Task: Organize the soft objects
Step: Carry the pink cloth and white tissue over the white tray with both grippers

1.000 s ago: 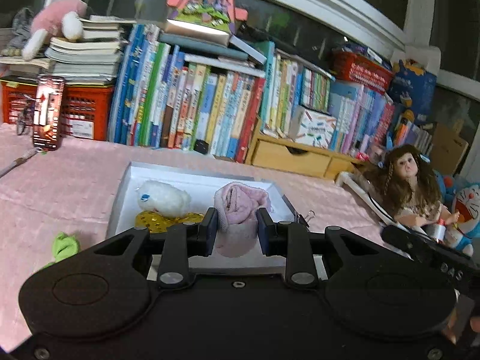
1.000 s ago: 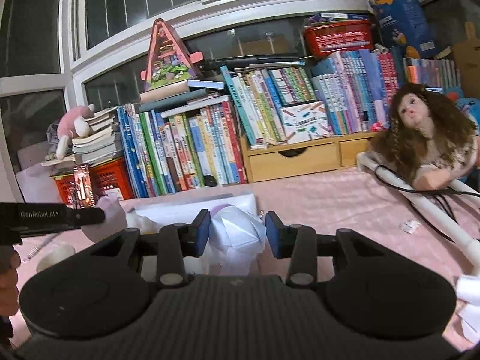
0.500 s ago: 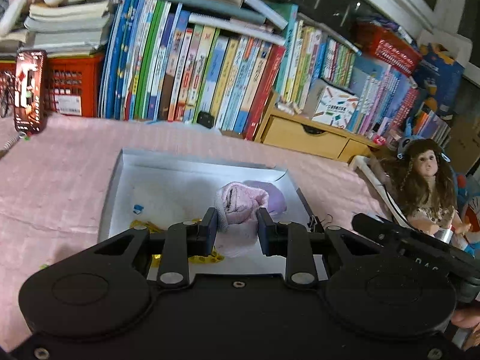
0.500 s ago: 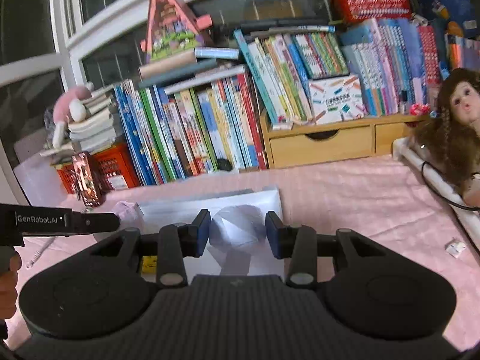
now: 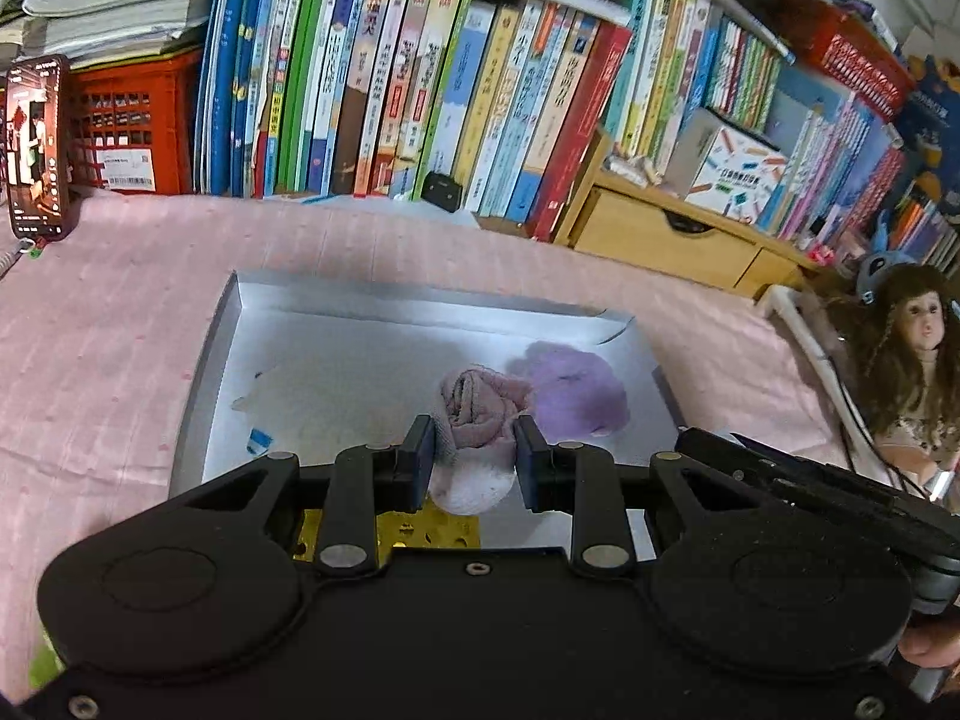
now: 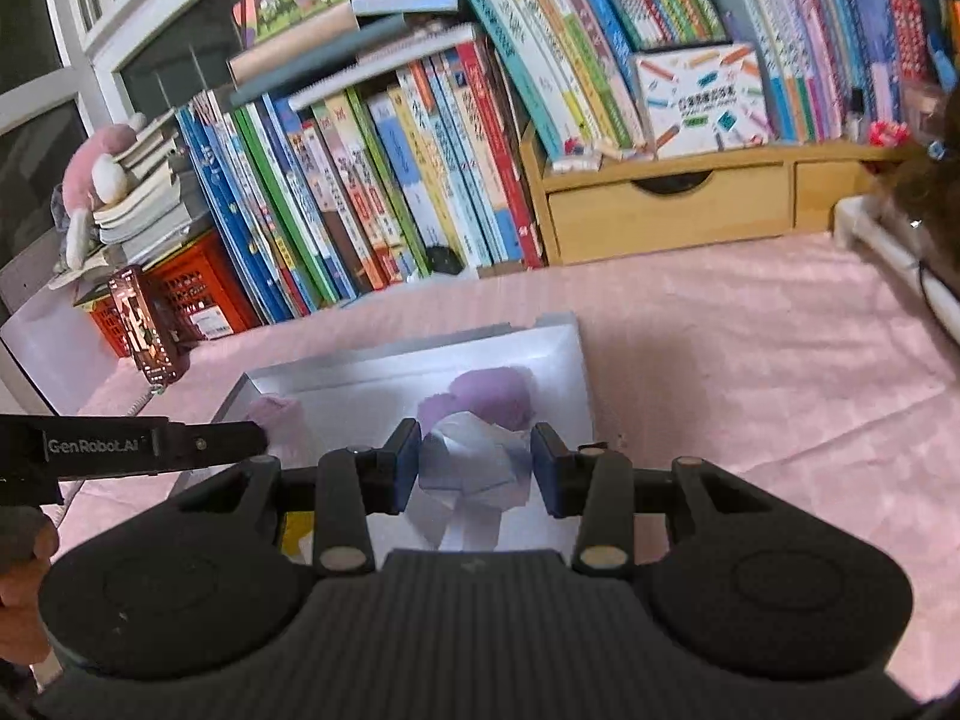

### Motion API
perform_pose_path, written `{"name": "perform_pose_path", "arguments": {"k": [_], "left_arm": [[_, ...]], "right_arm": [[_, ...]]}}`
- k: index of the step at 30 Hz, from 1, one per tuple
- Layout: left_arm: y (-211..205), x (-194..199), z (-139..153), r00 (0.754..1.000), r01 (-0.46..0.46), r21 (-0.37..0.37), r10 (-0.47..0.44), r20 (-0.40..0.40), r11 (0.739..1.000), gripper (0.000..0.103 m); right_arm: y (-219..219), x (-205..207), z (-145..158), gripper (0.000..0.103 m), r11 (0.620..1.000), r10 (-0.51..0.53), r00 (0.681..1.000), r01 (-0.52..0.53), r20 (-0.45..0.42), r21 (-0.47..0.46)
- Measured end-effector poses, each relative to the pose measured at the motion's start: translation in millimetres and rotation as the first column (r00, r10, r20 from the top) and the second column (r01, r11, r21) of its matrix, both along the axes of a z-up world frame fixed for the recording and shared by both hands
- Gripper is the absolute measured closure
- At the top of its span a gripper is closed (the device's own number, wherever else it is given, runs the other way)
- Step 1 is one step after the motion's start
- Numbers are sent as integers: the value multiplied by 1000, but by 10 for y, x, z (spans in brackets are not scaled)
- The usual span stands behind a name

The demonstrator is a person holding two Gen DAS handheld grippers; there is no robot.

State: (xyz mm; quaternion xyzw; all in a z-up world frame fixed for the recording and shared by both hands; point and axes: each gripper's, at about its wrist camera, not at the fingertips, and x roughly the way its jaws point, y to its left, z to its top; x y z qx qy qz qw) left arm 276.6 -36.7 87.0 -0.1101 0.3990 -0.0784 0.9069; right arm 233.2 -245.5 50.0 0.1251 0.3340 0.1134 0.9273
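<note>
The rolled pink towel (image 5: 480,414) is gripped by the left hand-held gripper (image 5: 474,462), the crumpled white paper-like bundle (image 6: 471,462) by the right hand-held gripper (image 6: 474,468); both are now carried farther over the shallow white cardboard tray (image 5: 360,324), nearer the fluffy purple pompom (image 5: 579,390).

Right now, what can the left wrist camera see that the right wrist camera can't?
Only the left wrist view shows the doll's face and the rolled pink cloth between the left gripper's jaws. Only the right wrist view shows the window, the pink plush on the stacked books, and the white folded cloth in the right gripper. Both show the white tray, the purple fluffy thing, the books and the phone.
</note>
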Motion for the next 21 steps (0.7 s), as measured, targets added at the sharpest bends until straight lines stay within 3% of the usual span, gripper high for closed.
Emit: {"name": "perform_pose_path", "arguments": {"k": [8, 21], "left_arm": [[20, 187, -139, 998, -19, -38, 16, -65, 999, 77], [28, 270, -200, 995, -15, -60, 9, -98, 998, 74]], "right_arm": [[83, 199, -155, 57, 999, 29, 998, -31, -59, -33], [127, 352, -283, 57, 992, 80, 985, -94, -151, -88]]}}
